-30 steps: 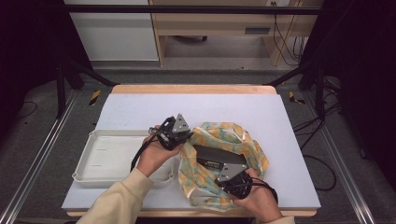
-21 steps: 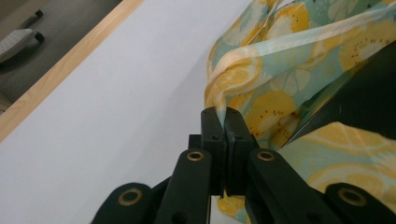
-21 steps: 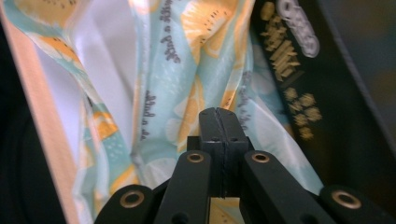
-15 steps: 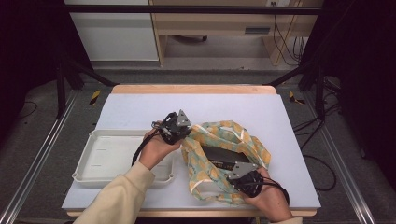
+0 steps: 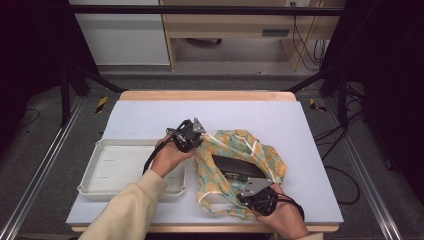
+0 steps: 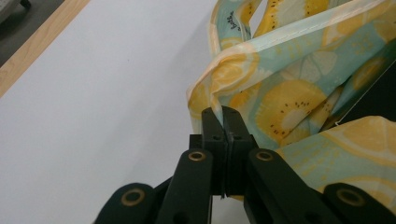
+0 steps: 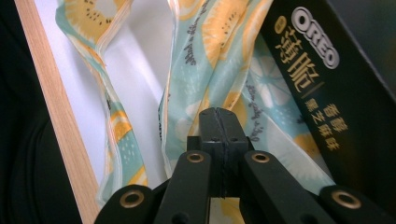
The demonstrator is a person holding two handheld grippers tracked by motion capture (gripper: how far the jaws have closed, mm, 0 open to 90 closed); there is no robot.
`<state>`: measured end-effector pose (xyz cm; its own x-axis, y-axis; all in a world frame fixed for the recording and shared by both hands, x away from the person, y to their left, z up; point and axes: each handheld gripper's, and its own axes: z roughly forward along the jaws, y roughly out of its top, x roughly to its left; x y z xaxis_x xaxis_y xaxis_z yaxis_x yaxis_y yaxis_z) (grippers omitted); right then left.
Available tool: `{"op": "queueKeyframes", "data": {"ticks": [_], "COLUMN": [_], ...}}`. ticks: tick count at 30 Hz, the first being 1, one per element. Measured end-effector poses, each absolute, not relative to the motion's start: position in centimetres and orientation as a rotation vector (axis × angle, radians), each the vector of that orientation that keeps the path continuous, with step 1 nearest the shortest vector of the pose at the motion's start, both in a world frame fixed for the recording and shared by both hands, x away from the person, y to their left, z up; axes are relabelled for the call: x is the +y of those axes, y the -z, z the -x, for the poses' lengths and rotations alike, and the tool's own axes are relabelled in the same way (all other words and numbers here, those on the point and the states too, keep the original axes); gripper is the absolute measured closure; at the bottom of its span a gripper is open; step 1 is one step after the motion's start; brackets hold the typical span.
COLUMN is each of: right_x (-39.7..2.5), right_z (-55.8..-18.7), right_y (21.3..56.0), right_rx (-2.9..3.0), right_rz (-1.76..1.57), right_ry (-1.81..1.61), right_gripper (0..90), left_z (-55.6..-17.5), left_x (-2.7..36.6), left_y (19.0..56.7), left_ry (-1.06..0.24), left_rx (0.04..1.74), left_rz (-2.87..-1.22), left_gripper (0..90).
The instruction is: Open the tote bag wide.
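Note:
A cloth bag with a yellow fruit print on pale green lies on the white tabletop, mouth up. In it rests a black Oreo box, tilted. My left gripper is shut on the bag's rim at its far left corner; its view shows the fabric pinched between the closed jaws. My right gripper is shut on the bag's near rim by the table's front edge. There the closed jaws clamp the cloth, with the Oreo box just to the right.
A white shallow tray sits left of the bag, under my left forearm. The wooden front edge of the table runs close by my right gripper. Bare white tabletop stretches behind the bag.
My right gripper has shifted a little sideways along the front edge with the rim in it. The bag's mouth has changed shape around the box. My left gripper has barely moved.

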<state>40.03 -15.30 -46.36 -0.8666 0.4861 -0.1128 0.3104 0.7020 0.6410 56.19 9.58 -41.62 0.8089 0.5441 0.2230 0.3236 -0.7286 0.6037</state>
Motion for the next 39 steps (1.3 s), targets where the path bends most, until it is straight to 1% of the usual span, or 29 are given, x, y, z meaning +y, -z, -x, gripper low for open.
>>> {"op": "queueKeyframes", "data": {"ticks": [15,20,31,34,36,37,39], "right_x": [-14.0,-13.9,-14.1,-14.2,-14.4,-14.6,-14.9], "right_z": [-39.6,-39.6,-39.5,-39.6,-39.6,-39.6,-39.6], "right_y": [46.2,46.2,46.1,46.1,46.0,46.0,45.7], "right_rx": [2.653,2.648,2.646,2.625,2.605,2.588,2.553], "right_rz": [-0.571,-0.568,-0.566,-0.590,-0.617,-0.622,-0.637], "right_ry": [-0.971,-0.958,-0.973,-0.963,-0.974,-0.978,-0.996], "right_gripper": [90.0,90.0,90.0,90.0,88.5,83.5,77.3], "left_z": [-56.7,-57.0,-57.3,-56.9,-56.3,-55.9,-55.0], "left_x": [10.5,9.9,9.4,9.5,9.7,9.9,10.4], "left_y": [41.3,41.6,41.3,41.2,40.8,40.6,40.2], "left_ry": [-0.541,-0.571,-0.573,-0.560,-0.561,-0.562,-0.560], "left_rx": [0.658,0.677,0.677,0.664,0.652,0.645,0.629], "left_rz": [-2.480,-2.546,-2.550,-2.508,-2.465,-2.448,-2.399], "left_gripper": [90.0,90.0,88.9,84.9,78.8,75.3,67.4]}}
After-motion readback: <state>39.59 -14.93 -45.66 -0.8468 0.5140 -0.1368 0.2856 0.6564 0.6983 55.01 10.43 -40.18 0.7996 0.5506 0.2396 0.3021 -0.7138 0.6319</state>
